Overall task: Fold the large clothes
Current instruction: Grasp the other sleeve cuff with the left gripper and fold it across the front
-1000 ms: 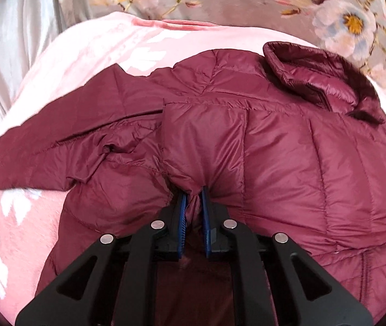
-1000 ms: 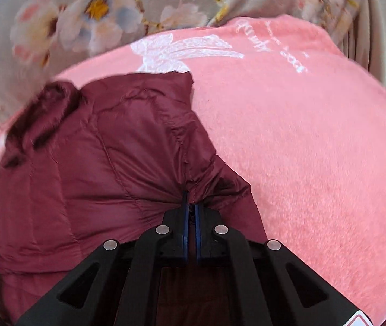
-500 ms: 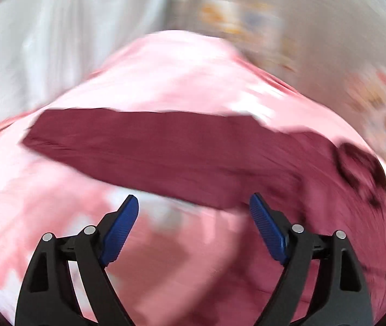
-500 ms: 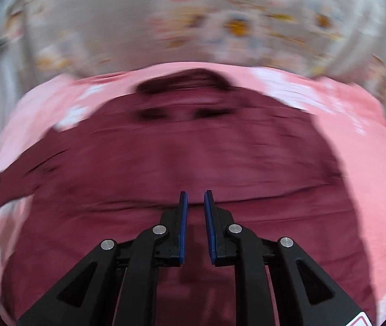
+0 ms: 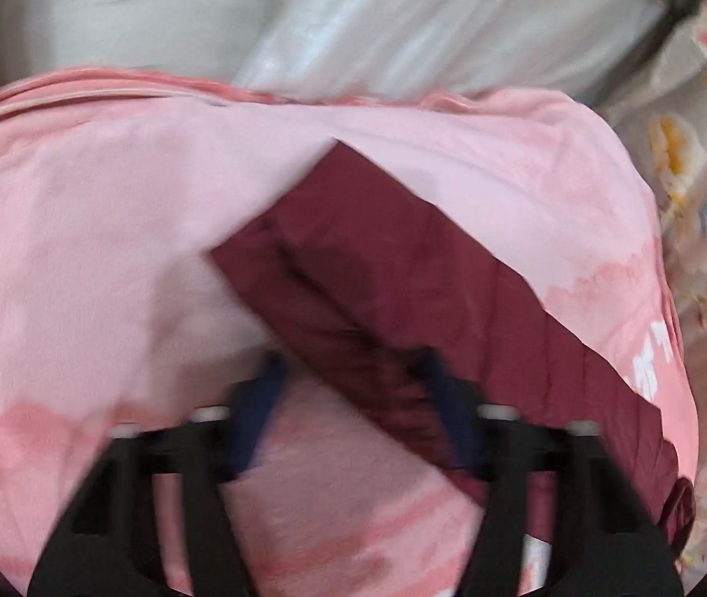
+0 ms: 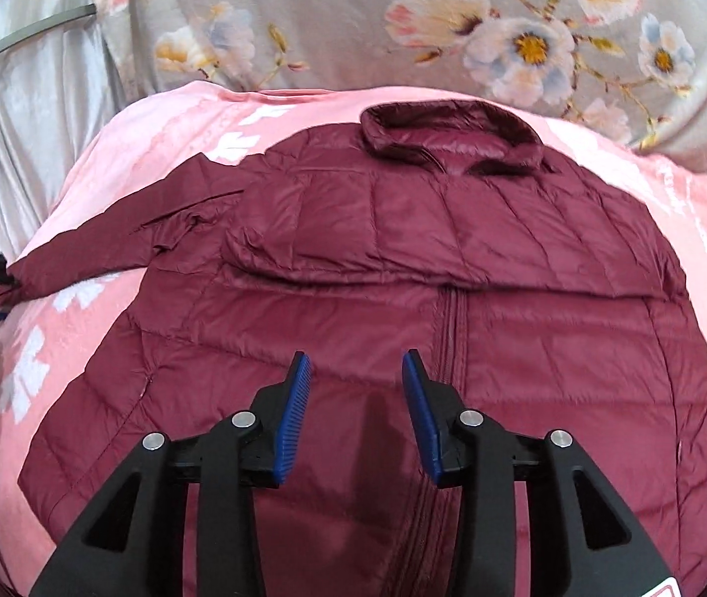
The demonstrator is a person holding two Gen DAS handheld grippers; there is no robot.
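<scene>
My right claw (image 6: 356, 388) hangs with its fingers apart over the maroon jacket (image 6: 403, 298), which fills the frame's centre on the pink blanket (image 6: 154, 139). My left claw (image 5: 353, 398), blurred, spreads wide at the sleeve (image 5: 403, 278).

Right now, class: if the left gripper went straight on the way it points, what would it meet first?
Probably the jacket sleeve: it lies across the open left gripper, over the pink blanket. Blur leaves depth unclear.

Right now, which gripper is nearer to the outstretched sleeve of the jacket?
Left. The left gripper hangs open right at the sleeve; the right gripper, also open, is over the jacket body, away from it.
</scene>
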